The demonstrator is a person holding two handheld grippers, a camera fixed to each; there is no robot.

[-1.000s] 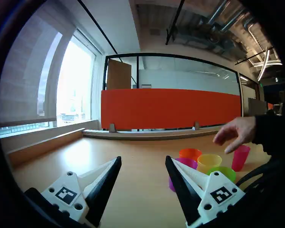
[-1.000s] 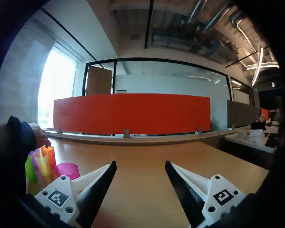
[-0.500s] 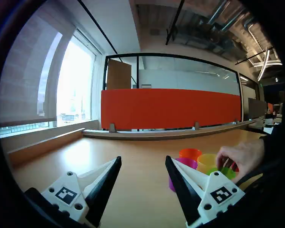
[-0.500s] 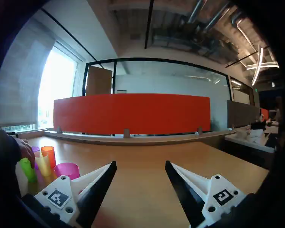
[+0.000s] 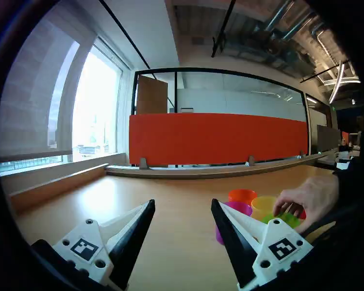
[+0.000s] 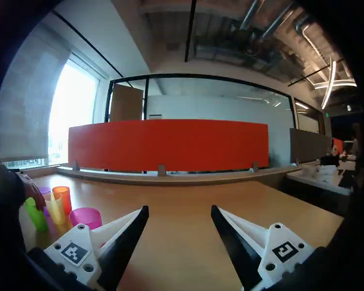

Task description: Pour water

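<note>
Your left gripper [image 5: 182,201] and right gripper [image 6: 178,207] both have their fingers spread, gripping nothing. At the lower right of the left gripper view, a hand [image 5: 310,194] rests on the green cup [image 5: 285,219].

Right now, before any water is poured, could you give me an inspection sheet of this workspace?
Surface: wooden table.
Job's things: orange cup, yellow cup, green cup and magenta cup, grouped together; a hand at the green cup's rim.
Clutter: nothing seen.
Grippers: left gripper and right gripper both open, holding nothing.
Cables: nothing seen.
Surroundings: orange divider, bright window.
</note>
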